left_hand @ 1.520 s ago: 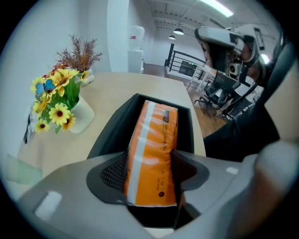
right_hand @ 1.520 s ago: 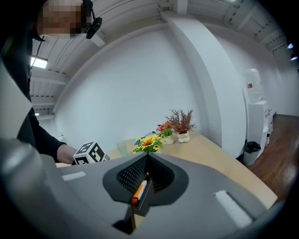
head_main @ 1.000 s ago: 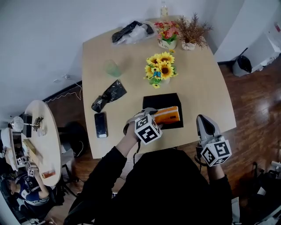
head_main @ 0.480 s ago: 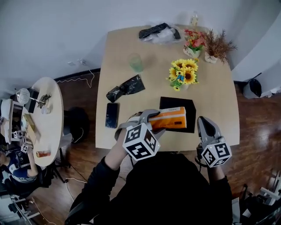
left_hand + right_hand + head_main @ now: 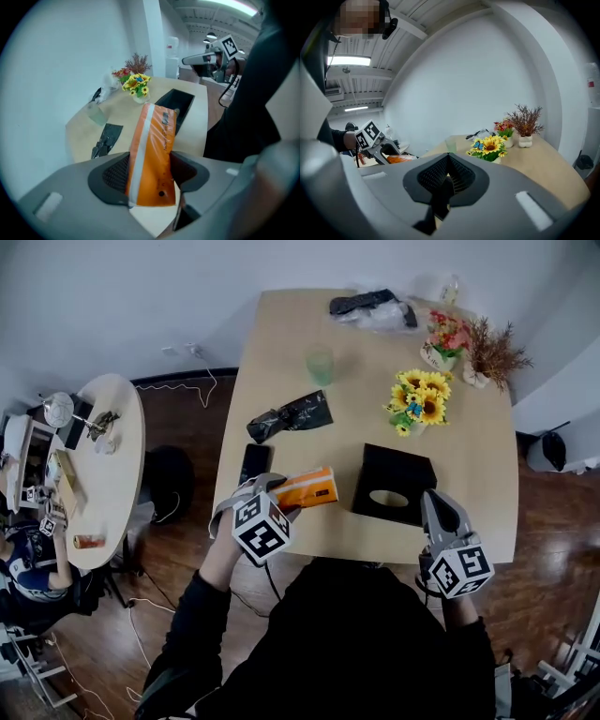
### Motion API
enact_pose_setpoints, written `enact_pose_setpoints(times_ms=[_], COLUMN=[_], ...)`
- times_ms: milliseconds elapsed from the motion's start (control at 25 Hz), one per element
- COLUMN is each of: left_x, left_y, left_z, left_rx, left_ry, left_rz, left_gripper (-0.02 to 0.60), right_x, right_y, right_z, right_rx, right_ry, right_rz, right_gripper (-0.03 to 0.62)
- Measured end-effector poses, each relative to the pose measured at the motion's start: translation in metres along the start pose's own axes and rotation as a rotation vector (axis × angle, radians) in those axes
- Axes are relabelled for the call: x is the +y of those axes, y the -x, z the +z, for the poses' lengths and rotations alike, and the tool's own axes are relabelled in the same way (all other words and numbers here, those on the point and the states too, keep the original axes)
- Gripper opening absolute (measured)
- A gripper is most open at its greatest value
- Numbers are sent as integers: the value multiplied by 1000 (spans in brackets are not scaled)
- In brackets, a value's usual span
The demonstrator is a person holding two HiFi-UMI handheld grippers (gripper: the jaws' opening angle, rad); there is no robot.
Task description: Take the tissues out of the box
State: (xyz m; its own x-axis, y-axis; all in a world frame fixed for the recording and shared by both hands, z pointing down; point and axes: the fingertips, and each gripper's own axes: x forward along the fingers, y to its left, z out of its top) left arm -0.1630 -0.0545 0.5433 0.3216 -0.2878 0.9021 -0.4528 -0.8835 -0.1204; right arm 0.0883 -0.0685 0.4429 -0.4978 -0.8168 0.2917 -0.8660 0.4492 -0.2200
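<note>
Between the left gripper's jaws: orange tissue pack.

A pale wooden table stands by the white wall. Near its front edge sits 1 black tissue box, flat on the wood, with an oval opening in its top. To the left of the box, by the table's left edge, lies a dark phone, and just beyond it a crumpled black plastic bag. Further back stands a green translucent cup. A pot of sunflowers stands behind the box. 2 more pots are at the far right corner: red flowers and a dried reddish plant. A clear bag with something black in it lies along the far edge.
</note>
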Motion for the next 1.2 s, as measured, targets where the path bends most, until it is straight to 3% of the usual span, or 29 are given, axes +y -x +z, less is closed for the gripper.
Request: enact_pose_setpoints(times_ms=[600,840,920,1000,1200], left_x=[-19,-21,-19,-18,8], left_y=[-101,-104,-104,-99,-44], left_z=[-28,-25,-22,-19,11], left_rx=[51,3,-13,-46,-265], left_ry=[-41,-2,-6,12,197], left_rz=[-150,-225,-215,-194,-45], left_gripper=[252,275,309,388,407], right_x=[-2,-9,-7,-4,-1], right_y=[17,21,19,17,9], right_z=[-8,-11,-9,-5,-6], right_rx=[21,13,10,10,15], right_ry=[-8,-21,-17,-14,-13], right_rz=[-91,-109,-99,-90,-63], right_gripper=[0,0,0,0,0])
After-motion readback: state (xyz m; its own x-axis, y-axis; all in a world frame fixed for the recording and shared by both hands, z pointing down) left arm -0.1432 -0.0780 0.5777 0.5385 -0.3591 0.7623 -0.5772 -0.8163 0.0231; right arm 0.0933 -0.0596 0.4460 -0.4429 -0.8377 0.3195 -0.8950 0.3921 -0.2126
